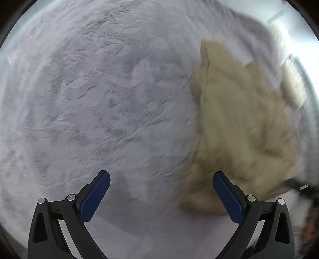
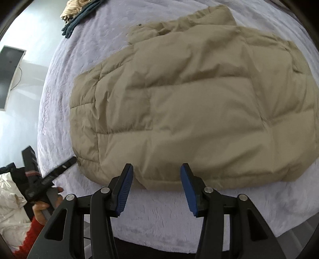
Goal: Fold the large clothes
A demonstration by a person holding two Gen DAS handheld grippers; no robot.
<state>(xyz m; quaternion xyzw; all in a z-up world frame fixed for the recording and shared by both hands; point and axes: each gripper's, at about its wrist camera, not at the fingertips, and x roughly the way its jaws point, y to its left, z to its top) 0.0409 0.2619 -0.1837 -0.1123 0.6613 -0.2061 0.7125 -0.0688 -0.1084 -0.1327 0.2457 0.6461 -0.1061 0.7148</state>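
Both grippers empty over the bed, puffer jacket lying part-folded, no grip yet.

Tan quilted jacket (image 2: pixel 189 111) lies flat on the lilac bedspread (image 2: pixel 155 219), filling the right wrist view from 9 to 3 o'clock, hem edge at 6, just ahead of the right gripper (image 2: pixel 156 173). Its jaws stand about half open, nothing between the pads; likely hovering at the hem to pick the next fold line. Left gripper (image 1: pixel 161 177) is wide open and empty, mostly over bare bedspread (image 1: pixel 99 99), jacket (image 1: pixel 239 119) off at 3 o'clock, so my read is it's lining up on the side edge. In the right wrist view it sits at 8 o'clock, off the jacket corner. Other clothes (image 2: pixel 79 14) piled at 11, well clear.
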